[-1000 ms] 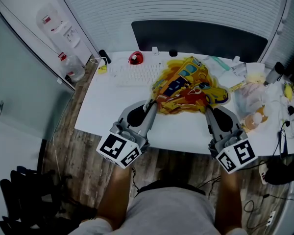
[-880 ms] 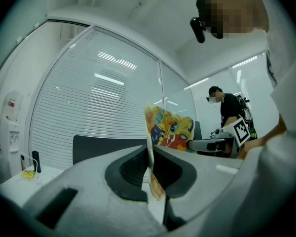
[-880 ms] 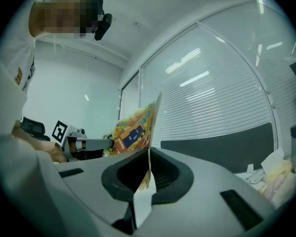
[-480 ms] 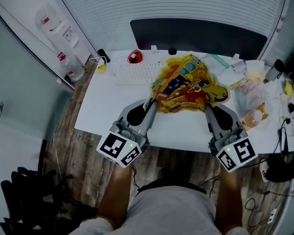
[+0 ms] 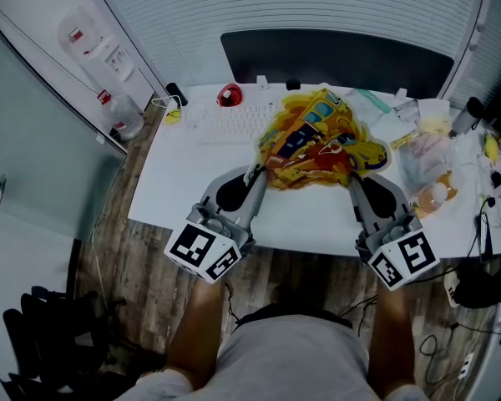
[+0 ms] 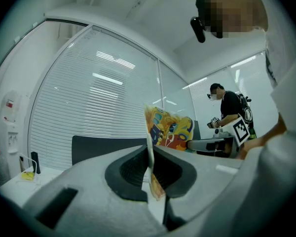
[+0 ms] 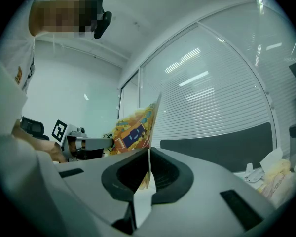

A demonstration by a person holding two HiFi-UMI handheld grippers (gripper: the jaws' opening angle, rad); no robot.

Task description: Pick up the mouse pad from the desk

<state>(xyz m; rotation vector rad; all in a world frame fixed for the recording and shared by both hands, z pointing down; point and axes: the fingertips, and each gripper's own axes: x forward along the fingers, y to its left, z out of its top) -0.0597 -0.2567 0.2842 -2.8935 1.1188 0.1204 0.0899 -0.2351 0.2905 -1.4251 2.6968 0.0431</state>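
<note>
The mouse pad (image 5: 317,144) is yellow and orange with a cartoon print, and it hangs crumpled above the white desk (image 5: 200,178). My left gripper (image 5: 256,176) is shut on its near left edge. My right gripper (image 5: 351,180) is shut on its near right edge. In the left gripper view the mouse pad (image 6: 167,127) stands up thin between the closed jaws of the left gripper (image 6: 150,159). The right gripper view shows the mouse pad (image 7: 135,130) pinched the same way in the right gripper (image 7: 149,167). Both grippers point level, away from me.
A white keyboard (image 5: 234,124) and a red mouse (image 5: 229,98) lie at the desk's back left. Plastic bags and small items (image 5: 434,161) crowd the right end. A dark monitor (image 5: 334,61) stands behind. A water dispenser (image 5: 100,57) is at the far left.
</note>
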